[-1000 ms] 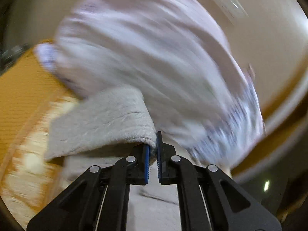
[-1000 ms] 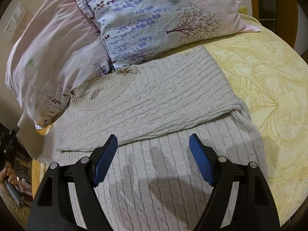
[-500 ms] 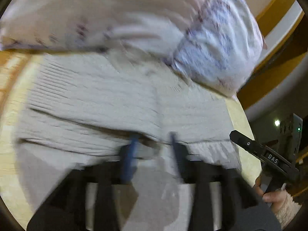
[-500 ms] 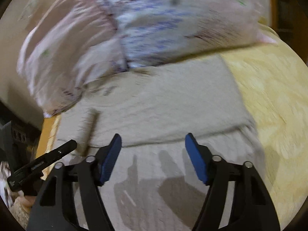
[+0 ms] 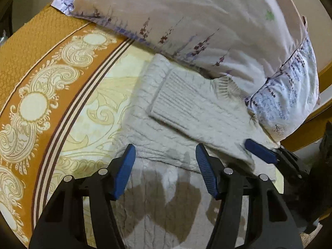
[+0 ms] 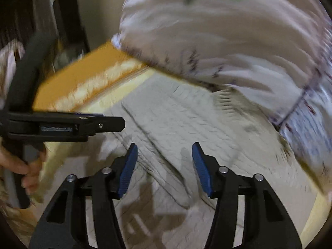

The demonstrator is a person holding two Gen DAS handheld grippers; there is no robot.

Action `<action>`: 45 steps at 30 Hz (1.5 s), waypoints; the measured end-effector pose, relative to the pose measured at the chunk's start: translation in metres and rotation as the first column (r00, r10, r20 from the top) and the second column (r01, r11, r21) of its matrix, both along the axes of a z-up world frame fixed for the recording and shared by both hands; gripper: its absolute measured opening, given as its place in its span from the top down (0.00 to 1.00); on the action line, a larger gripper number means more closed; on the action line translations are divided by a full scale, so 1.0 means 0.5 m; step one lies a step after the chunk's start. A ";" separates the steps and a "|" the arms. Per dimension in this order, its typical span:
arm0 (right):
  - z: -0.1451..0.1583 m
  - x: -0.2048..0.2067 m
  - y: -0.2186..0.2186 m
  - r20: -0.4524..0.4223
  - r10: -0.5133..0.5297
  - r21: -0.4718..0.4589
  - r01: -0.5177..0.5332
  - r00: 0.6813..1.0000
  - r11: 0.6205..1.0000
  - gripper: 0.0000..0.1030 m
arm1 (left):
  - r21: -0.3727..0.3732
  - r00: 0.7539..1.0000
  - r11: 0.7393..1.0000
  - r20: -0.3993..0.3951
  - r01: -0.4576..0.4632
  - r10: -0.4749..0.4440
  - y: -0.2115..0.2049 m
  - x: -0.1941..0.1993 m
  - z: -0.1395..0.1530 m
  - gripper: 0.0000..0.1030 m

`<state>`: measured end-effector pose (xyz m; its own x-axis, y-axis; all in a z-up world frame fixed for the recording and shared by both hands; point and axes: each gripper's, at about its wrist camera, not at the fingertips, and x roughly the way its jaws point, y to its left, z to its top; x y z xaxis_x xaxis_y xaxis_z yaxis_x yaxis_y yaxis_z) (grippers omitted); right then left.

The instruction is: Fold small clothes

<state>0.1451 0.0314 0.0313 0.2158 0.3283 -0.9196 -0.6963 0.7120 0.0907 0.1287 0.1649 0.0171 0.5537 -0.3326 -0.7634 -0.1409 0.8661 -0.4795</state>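
The sweater lies on the bedspread, its collar against the pillow.

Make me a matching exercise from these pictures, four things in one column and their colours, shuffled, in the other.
Things:
1. sweater
2. gripper pads
3. pillow
4. bedspread border

Colours:
A. orange-brown with cream swirls
B. blue
C. pale grey cable knit
D. pale pink with purple flower sprigs

Pairs: 1-C, 2-B, 3-D, 4-A
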 end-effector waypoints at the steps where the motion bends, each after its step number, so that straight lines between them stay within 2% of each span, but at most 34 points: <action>1: -0.011 0.002 0.004 0.002 0.001 -0.026 -0.001 1.000 1.000 0.67 | 0.007 1.000 1.000 0.000 0.003 -0.003 -0.003 -0.001 -0.001 0.40; 2: -0.022 0.009 0.004 0.002 -0.022 -0.050 0.022 1.000 0.999 0.81 | 0.012 1.000 1.000 -0.002 0.006 -0.006 -0.005 0.001 -0.002 0.40; 4: -0.022 0.018 -0.013 -0.011 -0.070 -0.014 0.070 0.997 0.997 0.92 | 0.014 1.000 1.000 -0.008 0.009 -0.009 -0.009 0.004 -0.004 0.40; 7: 0.007 0.037 -0.062 0.007 -0.196 0.060 0.195 0.981 0.979 0.94 | 0.015 1.000 1.000 -0.013 0.014 -0.014 -0.005 0.003 -0.008 0.40; 9: 0.037 0.049 -0.114 0.024 -0.316 0.132 0.311 0.948 0.941 0.94 | 0.022 1.000 1.000 -0.016 0.018 -0.017 -0.007 0.002 -0.007 0.40; 11: 0.064 0.051 -0.204 0.016 -0.483 0.210 0.469 0.876 0.858 0.94 | 0.027 1.000 0.999 -0.023 0.017 -0.016 -0.007 0.000 -0.007 0.40; 12: 0.069 0.045 -0.252 -0.007 -0.561 0.237 0.547 0.827 0.803 0.94 | 0.028 1.000 0.999 -0.025 0.019 -0.018 -0.008 0.000 -0.007 0.40; 13: 0.065 0.040 -0.299 -0.041 -0.634 0.254 0.622 0.772 0.741 0.94 | 0.029 0.999 0.999 -0.026 0.020 -0.019 -0.006 -0.001 -0.006 0.40; 14: 0.047 0.025 -0.357 -0.095 -0.717 0.247 0.715 0.690 0.655 0.95 | 0.030 0.999 0.999 -0.027 0.021 -0.020 -0.007 -0.001 -0.006 0.40; 15: 0.025 0.013 -0.398 -0.145 -0.760 0.228 0.769 0.633 0.597 0.95 | 0.031 0.999 0.999 -0.027 0.021 -0.020 -0.007 -0.002 -0.006 0.40; 17: -0.040 -0.011 -0.462 -0.274 -0.792 0.164 0.838 0.546 0.520 0.95 | 0.038 0.999 0.999 -0.024 0.025 -0.024 -0.010 -0.002 -0.007 0.40; 19: -0.079 -0.033 -0.505 -0.398 -0.779 0.166 0.873 0.485 0.459 0.92 | 0.041 0.999 0.999 -0.023 0.030 -0.029 -0.011 -0.003 -0.007 0.40; 20: -0.081 -0.039 -0.517 -0.424 -0.771 0.187 0.879 0.475 0.439 0.91 | 0.040 0.999 0.999 -0.023 0.031 -0.030 -0.011 -0.001 -0.008 0.40; 22: -0.078 -0.040 -0.533 -0.480 -0.741 0.229 0.882 0.470 0.412 0.73 | 0.037 0.999 0.999 -0.023 0.031 -0.031 -0.011 0.000 -0.009 0.40; 23: -0.075 -0.039 -0.533 -0.491 -0.730 0.243 0.879 0.475 0.409 0.54 | 0.038 0.999 0.999 -0.023 0.032 -0.031 -0.011 0.000 -0.010 0.40; 24: -0.074 -0.037 -0.530 -0.501 -0.718 0.258 0.875 0.483 0.409 0.41 | 0.042 0.999 0.999 -0.023 0.033 -0.032 -0.012 0.001 -0.010 0.39; 26: -0.071 -0.025 -0.525 -0.523 -0.696 0.281 0.871 0.491 0.403 0.41 | 0.048 0.999 0.998 -0.021 0.034 -0.033 -0.014 0.001 -0.010 0.39; 31: -0.076 0.049 -0.499 -0.593 -0.652 0.293 0.881 0.473 0.372 0.41 | 0.045 0.999 0.998 -0.012 0.036 -0.035 -0.012 -0.002 -0.013 0.39; 33: -0.090 0.090 -0.481 -0.625 -0.645 0.270 0.897 0.440 0.350 0.41 | 0.044 0.999 0.998 -0.013 0.033 -0.033 -0.012 -0.003 -0.013 0.39; 34: -0.106 0.114 -0.476 -0.647 -0.647 0.241 0.914 0.403 0.328 0.41 | 0.046 0.999 0.998 -0.014 0.033 -0.032 -0.012 -0.002 -0.013 0.39; 36: -0.131 0.138 -0.473 -0.666 -0.653 0.204 0.930 0.360 0.305 0.41 | 0.048 0.999 0.998 -0.014 0.033 -0.032 -0.013 -0.002 -0.013 0.39; 38: -0.156 0.165 -0.470 -0.669 -0.669 0.176 0.944 0.324 0.281 0.44 | 0.050 0.999 0.998 -0.013 0.034 -0.033 -0.012 -0.004 -0.014 0.39; 40: -0.161 0.182 -0.468 -0.650 -0.689 0.175 0.946 0.319 0.273 0.59 | 0.051 0.999 0.998 -0.011 0.035 -0.034 -0.011 -0.004 -0.014 0.39; 41: -0.164 0.193 -0.465 -0.648 -0.691 0.165 0.945 0.320 0.283 0.80 | 0.051 0.999 0.998 -0.011 0.035 -0.035 -0.011 -0.003 -0.014 0.39; 42: -0.165 0.200 -0.462 -0.654 -0.685 0.167 0.944 0.322 0.284 0.92 | 0.052 0.999 0.998 -0.011 0.035 -0.034 -0.011 -0.004 -0.015 0.39; 44: -0.141 0.204 -0.461 -0.629 -0.689 0.211 0.932 0.360 0.294 0.93 | 0.052 0.999 0.998 -0.010 0.036 -0.036 -0.011 -0.003 -0.015 0.39; 45: -0.121 0.204 -0.462 -0.596 -0.701 0.242 0.920 0.391 0.308 0.93 | 0.054 0.999 0.998 -0.009 0.036 -0.036 -0.011 -0.003 -0.015 0.39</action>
